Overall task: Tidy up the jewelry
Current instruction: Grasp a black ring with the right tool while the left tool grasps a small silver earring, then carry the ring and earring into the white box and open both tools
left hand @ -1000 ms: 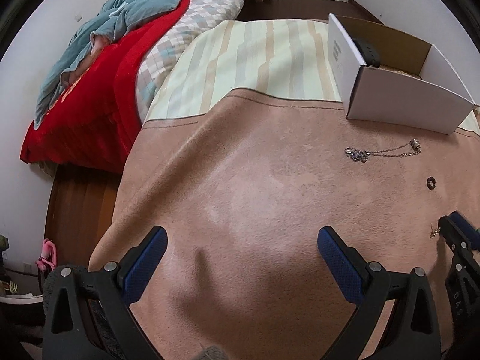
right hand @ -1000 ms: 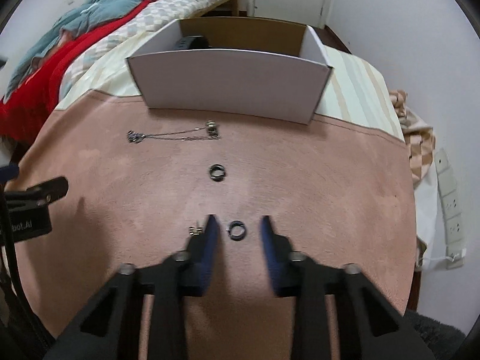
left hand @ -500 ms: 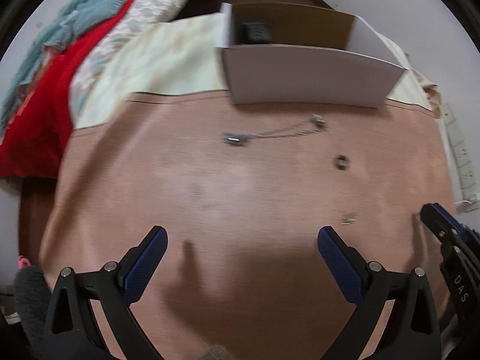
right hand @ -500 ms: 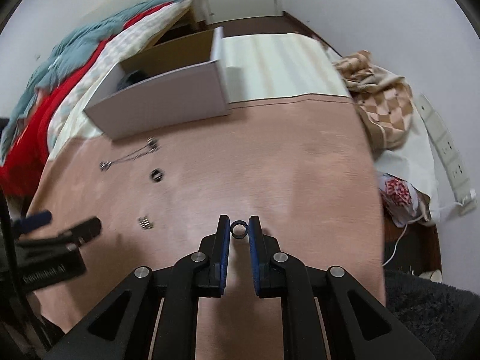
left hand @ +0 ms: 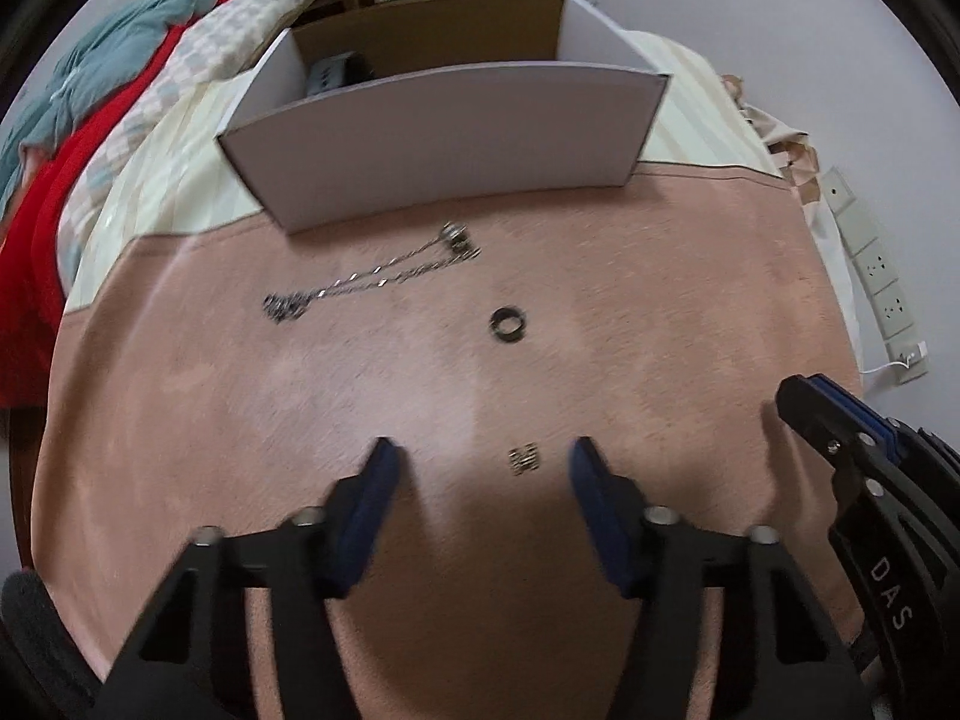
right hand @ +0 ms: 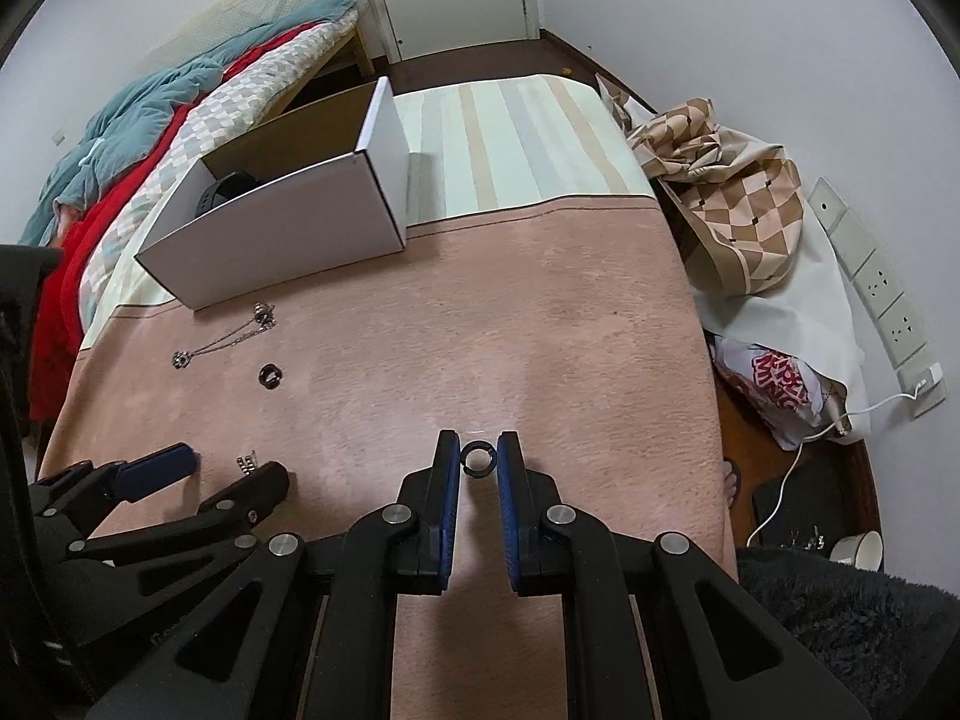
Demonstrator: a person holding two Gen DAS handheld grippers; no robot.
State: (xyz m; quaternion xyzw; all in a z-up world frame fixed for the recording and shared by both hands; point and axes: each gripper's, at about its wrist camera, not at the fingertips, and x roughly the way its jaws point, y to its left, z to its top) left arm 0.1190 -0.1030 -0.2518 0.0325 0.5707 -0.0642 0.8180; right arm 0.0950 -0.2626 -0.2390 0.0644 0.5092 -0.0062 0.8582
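Currently right tool (right hand: pixel 478 456) is pinching a small ring (right hand: pixel 477 458) by its edges, risking slipping; left tool (left hand: pixel 483 465) is gaping wide around the earring (left hand: pixel 524 458), holding nothing.

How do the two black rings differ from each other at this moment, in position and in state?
The ring in the right claw is clamped between the blue pads; the other black ring lies free on the pink mat. The held ring looks thin, while the loose one looks wider and sits nearer the necklace and white box. Both are small, dark and round.
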